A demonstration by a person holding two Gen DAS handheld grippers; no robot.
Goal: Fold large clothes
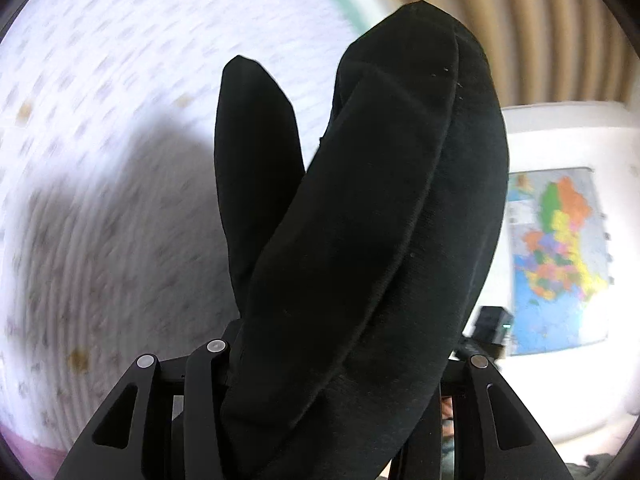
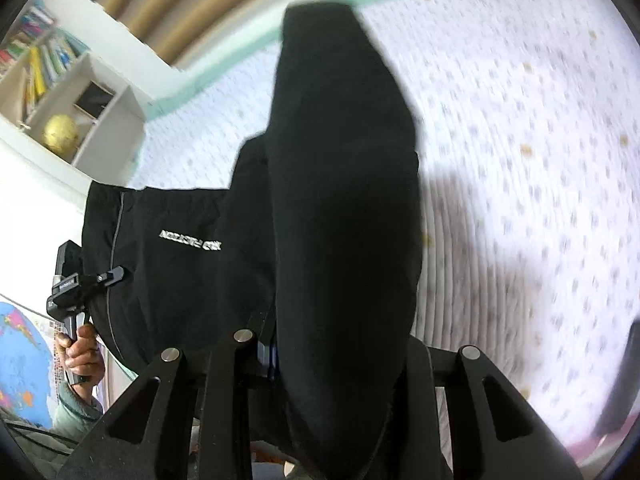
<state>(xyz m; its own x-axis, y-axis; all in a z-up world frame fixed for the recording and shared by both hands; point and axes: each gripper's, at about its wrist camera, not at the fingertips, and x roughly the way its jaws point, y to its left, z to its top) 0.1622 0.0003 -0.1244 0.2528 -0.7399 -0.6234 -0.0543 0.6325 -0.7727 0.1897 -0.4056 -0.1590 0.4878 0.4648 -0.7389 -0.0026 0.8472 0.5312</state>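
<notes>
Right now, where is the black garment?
The black garment hangs lifted above the patterned bedspread, pinched in both the left gripper and the right gripper, and spans between them in the right wrist view.

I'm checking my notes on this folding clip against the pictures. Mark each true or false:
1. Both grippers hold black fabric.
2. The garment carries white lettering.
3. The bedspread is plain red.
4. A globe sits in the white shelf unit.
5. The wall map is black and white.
1. True. The left gripper and the right gripper are each clamped on the black garment.
2. True. White lettering shows in the right wrist view.
3. False. The bedspread is white with small speckles.
4. True. A yellowish globe sits in the shelf unit.
5. False. The wall map is brightly coloured.
</notes>
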